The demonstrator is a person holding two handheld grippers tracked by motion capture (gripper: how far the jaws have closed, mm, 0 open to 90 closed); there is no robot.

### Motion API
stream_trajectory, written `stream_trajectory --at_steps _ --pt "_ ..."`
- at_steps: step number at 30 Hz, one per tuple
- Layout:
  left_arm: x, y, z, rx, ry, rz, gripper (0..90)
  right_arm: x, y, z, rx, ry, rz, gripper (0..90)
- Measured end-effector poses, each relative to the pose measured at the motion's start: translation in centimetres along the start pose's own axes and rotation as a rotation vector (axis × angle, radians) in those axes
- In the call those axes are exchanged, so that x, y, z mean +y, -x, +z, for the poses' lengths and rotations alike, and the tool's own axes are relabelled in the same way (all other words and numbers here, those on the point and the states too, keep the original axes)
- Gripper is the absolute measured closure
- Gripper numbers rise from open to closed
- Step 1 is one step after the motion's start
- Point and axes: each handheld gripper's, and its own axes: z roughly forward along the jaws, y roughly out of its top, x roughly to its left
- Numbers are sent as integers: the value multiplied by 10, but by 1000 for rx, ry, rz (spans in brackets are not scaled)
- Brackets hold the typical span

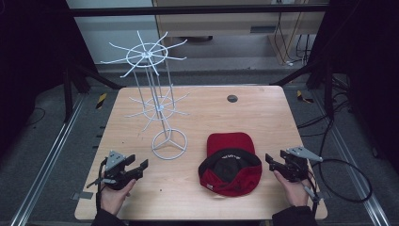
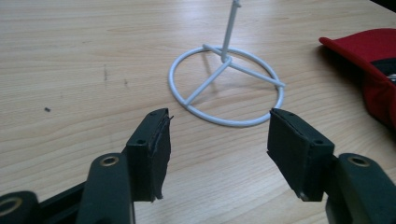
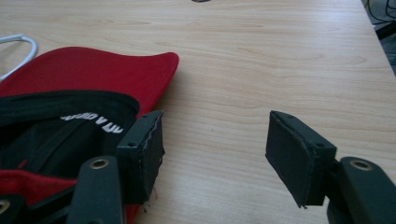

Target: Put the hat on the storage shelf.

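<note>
A red cap (image 1: 230,162) lies upside down near the table's front right, its black lining up and its brim pointing away from me. A white wire rack (image 1: 155,101) with spoked hooks on two tiers stands left of it on a ring base (image 2: 227,86). My left gripper (image 1: 139,165) rests open at the front left, jaws spread and empty, aimed at the ring base. At the cap's right side my right gripper (image 1: 270,161) is open with nothing between its jaws. Its left jaw sits just over the edge of the cap (image 3: 84,88).
The wooden table (image 1: 263,117) has a small dark round hole (image 1: 232,98) near its back edge. Cables (image 1: 348,179) loop off the right side. Black frame bars and metal floor rails surround the table.
</note>
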Motion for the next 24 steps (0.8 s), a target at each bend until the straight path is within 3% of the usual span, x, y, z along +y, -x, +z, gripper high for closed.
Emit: stream_trajectory --at_steps 5,10,16,24 --pt "0 10 0 -25 -2 11 411 -3 -3 -6 14 -3 13 379" --pt "3 25 1 -61 -10 64 412 -2 -5 -5 39 -2 3 401" --pt "9 38 11 -101 -33 100 387 -1 -7 -6 62 -13 -21 419" --pt "26 66 18 -157 -38 171 379 -5 -9 -13 90 -10 -23 453"
